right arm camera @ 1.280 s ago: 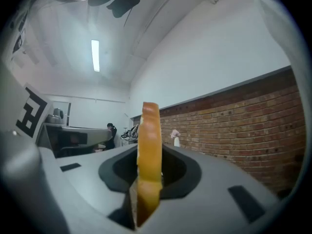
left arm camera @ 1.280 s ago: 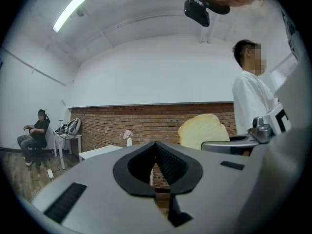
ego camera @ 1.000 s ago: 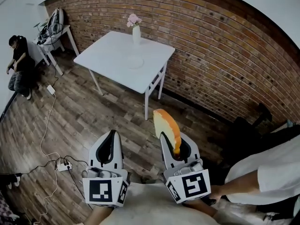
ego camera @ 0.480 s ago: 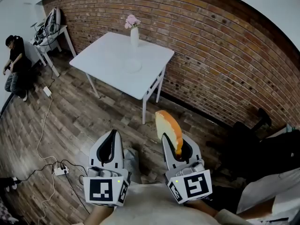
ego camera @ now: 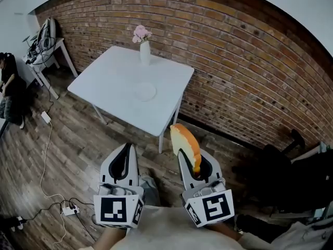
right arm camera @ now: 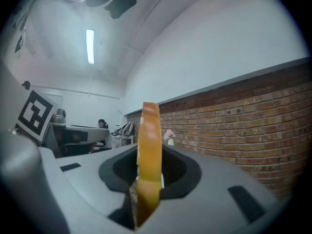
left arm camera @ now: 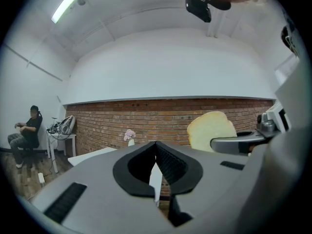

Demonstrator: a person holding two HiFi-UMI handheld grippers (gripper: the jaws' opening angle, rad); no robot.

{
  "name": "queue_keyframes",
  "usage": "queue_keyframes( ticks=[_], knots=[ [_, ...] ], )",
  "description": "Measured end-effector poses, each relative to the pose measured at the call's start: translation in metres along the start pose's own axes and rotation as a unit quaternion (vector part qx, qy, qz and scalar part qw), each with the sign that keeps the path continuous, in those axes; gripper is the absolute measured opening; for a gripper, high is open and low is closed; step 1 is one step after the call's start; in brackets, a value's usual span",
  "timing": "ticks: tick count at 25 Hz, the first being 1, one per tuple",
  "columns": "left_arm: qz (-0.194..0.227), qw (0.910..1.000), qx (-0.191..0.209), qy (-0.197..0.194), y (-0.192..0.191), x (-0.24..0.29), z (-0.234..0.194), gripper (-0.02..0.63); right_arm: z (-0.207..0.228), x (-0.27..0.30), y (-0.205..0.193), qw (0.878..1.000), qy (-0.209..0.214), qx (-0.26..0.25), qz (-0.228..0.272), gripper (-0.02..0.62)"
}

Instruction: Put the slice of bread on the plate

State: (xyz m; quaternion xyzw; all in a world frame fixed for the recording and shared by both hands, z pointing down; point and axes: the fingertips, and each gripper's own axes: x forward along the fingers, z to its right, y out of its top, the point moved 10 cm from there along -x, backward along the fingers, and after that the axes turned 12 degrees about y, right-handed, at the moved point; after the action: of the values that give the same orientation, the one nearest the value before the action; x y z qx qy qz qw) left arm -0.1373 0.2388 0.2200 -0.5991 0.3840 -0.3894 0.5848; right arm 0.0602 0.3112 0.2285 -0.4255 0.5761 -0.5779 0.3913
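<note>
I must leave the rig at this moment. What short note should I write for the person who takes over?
Left tongs: shut, empty.
Right tongs: shut on the bread, held upright on its edge.
Plate: bare, on the white table ahead, near the vase.
Done: bread is picked up.
Left: reach the table, lay the bread flat on the plate, open the right tongs.
</note>
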Motion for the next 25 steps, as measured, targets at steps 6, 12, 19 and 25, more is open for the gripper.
queue_keyframes(
  ticks=[6,12,19,25],
  knots=[
    [-0.021,0.9995,-0.001,-0.025,0.006,0.096,-0.027,0.011,0.037,0.085,0.006,1.000,-0.015,0.012,-0.024,0.095],
    [-0.054,0.9974,-0.003,-0.048,-0.004,0.178,-0.053,0.011,0.067,0.162,0.003,0.999,-0.020,0.022,-0.045,0.095],
    [-0.065,0.9957,-0.004,-0.065,-0.007,0.270,-0.079,0.011,0.104,0.247,0.004,0.998,-0.017,0.021,-0.054,0.094],
    [-0.072,0.9946,-0.011,-0.073,-0.019,0.297,-0.095,0.011,0.108,0.276,-0.010,0.997,-0.026,0.020,-0.071,0.094]
  ],
)
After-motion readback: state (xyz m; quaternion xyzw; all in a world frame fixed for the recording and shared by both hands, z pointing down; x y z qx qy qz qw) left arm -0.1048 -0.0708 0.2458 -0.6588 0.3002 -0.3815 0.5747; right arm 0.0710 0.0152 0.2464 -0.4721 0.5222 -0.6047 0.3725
